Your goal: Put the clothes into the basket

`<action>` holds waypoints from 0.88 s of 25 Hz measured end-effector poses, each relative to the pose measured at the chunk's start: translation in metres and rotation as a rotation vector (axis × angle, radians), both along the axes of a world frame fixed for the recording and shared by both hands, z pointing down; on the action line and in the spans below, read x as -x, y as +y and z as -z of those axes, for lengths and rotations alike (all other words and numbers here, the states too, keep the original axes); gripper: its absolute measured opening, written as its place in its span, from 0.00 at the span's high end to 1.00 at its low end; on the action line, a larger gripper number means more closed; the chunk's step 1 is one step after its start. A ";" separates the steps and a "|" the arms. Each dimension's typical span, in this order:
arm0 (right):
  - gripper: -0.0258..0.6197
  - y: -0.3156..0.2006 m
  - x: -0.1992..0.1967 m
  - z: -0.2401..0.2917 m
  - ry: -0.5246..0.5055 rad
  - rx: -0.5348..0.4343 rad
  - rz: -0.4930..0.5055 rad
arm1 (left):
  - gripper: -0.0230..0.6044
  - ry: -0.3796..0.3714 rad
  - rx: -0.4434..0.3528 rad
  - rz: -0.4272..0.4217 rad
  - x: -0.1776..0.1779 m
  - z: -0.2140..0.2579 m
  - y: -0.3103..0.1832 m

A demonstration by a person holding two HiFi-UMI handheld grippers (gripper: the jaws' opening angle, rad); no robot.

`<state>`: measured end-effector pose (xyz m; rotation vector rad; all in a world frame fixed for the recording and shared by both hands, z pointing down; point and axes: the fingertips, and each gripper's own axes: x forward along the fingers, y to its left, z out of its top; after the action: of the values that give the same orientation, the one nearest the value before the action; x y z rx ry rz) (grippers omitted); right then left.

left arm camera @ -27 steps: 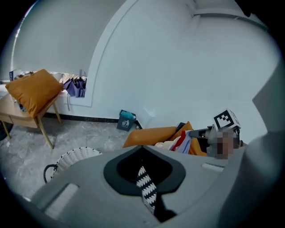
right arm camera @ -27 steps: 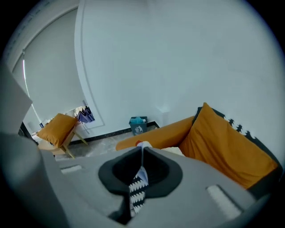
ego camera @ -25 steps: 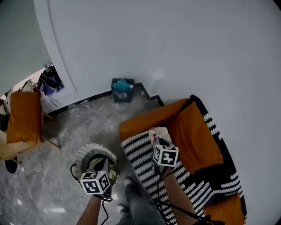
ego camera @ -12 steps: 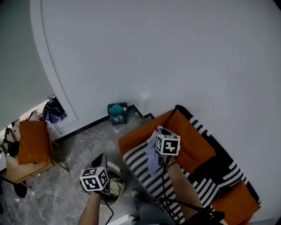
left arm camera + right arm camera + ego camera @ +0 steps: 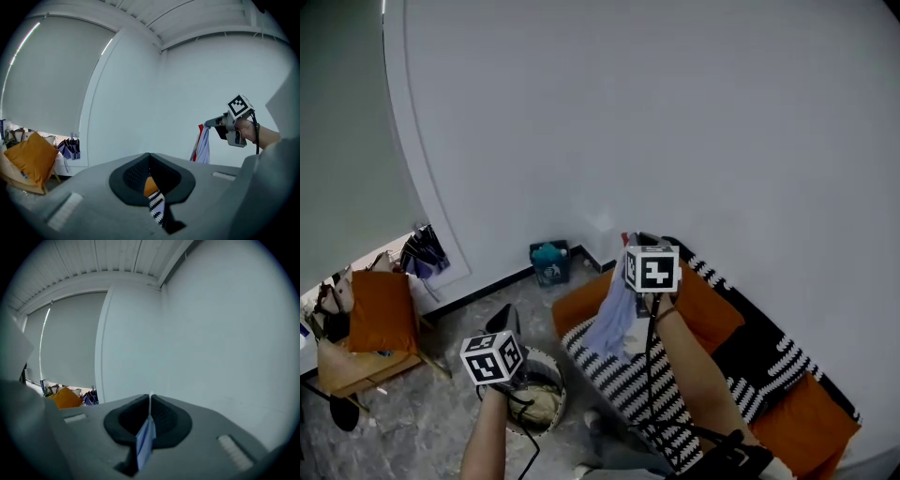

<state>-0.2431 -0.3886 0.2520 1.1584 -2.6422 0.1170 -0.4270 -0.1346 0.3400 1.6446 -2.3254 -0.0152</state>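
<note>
My right gripper (image 5: pixel 632 242) is held high over the sofa, shut on the top of a light blue garment (image 5: pixel 610 319) that hangs free below it. In the right gripper view the jaws (image 5: pixel 150 397) pinch a blue fold of the garment (image 5: pixel 145 442). The left gripper view shows the right gripper (image 5: pixel 208 123) with the garment (image 5: pixel 202 146) dangling, a red edge on its left side. My left gripper (image 5: pixel 501 313) is raised above the round woven basket (image 5: pixel 553 405), which stands on the floor with clothes inside. Its jaws (image 5: pixel 150 154) meet at the tips with nothing between them.
An orange sofa (image 5: pixel 710 309) with a black-and-white striped blanket (image 5: pixel 639 386) stands against the wall at right. A small blue bin (image 5: pixel 549 262) sits by the wall. At left are a wooden chair with an orange cushion (image 5: pixel 382 323) and dark folded umbrellas (image 5: pixel 426 253).
Both grippers have risen. The right one has lifted the blue garment off the sofa, so it now hangs free. The left one has come up from the basket's rim.
</note>
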 end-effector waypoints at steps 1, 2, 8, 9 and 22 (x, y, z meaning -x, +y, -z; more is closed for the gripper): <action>0.94 0.007 0.003 0.011 0.001 -0.016 0.014 | 0.97 -0.002 -0.010 0.004 -0.001 0.006 0.005; 0.94 0.015 0.006 0.021 -0.005 -0.028 0.028 | 0.97 -0.001 -0.021 0.009 -0.002 0.012 0.010; 0.94 0.067 0.030 0.075 -0.064 -0.077 0.156 | 0.97 -0.023 -0.057 0.054 -0.002 0.045 0.042; 0.93 0.073 0.034 0.080 -0.065 -0.088 0.178 | 0.97 -0.028 -0.061 0.067 -0.001 0.050 0.048; 0.94 0.163 0.099 0.136 -0.108 -0.144 0.495 | 0.97 -0.020 -0.150 0.323 0.012 0.094 0.139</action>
<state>-0.3425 -0.2252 0.1160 0.5125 -2.9847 -0.1087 -0.4387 0.0046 0.2464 1.3159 -2.6361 -0.2466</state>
